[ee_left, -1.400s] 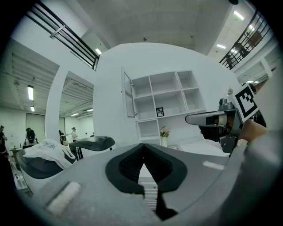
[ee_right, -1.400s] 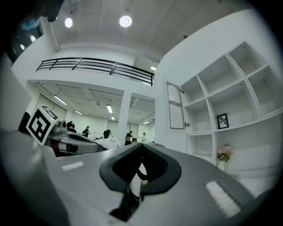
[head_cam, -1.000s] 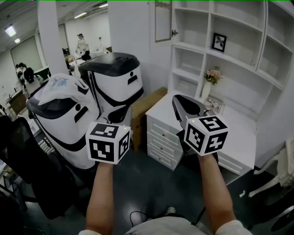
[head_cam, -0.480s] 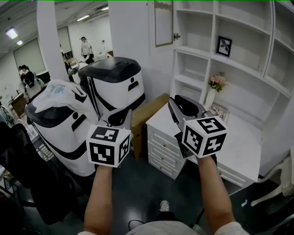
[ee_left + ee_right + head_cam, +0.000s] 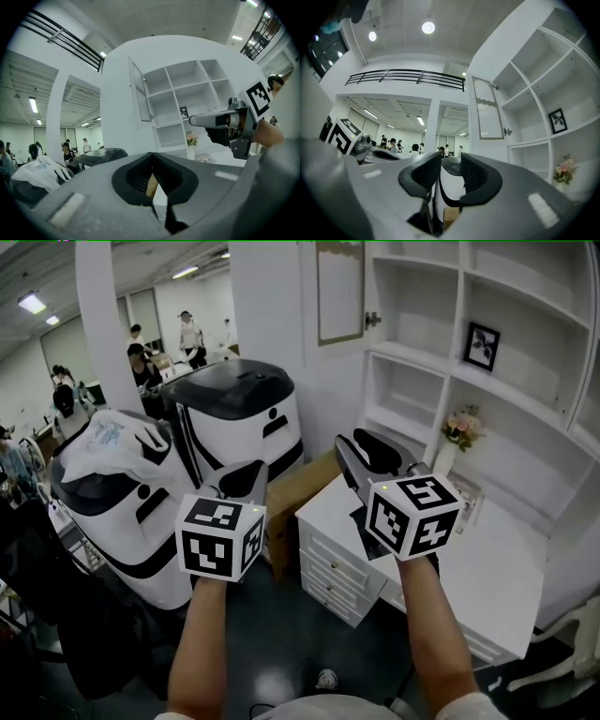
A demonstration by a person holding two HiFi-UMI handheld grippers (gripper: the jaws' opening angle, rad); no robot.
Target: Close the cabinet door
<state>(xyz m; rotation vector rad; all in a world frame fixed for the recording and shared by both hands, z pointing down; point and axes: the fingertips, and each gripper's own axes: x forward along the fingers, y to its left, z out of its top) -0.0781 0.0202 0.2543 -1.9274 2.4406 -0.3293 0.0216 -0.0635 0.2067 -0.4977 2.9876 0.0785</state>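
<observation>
Head view: you're in the approach step. The cabinet door (image 5: 339, 292) is open at the upper centre of the frame, on the left side of the white shelf unit (image 5: 525, 418), with its small knob (image 5: 373, 320) at its lower right. Neither gripper touches it; both are held low, well apart from it.

Fingers: left gripper (image 5: 244, 476) has its fingers closed with nothing between them. Right gripper (image 5: 363, 454) has its fingers parted and opening, nothing between them either.

Next move, my read: raise the right gripper to the door, set the fingers against the panel or on the knob, and swing it onto the shelf unit until it seats. I can't tell the hinge edge from here, so check that before you push. Keep the left gripper out of the swing path.

Containers:
- Shelf compartment, upper right: framed picture (image 5: 480, 345), upright.
- Compartment below it: flower vase (image 5: 457, 432), upright.
- Compartments just right of the door: nothing visible in them.
- Desk (image 5: 506, 568) with shut drawers (image 5: 337, 568) below; contents hidden.
- Cardboard box (image 5: 292, 486) just beside the drawers; contents not visible.
</observation>
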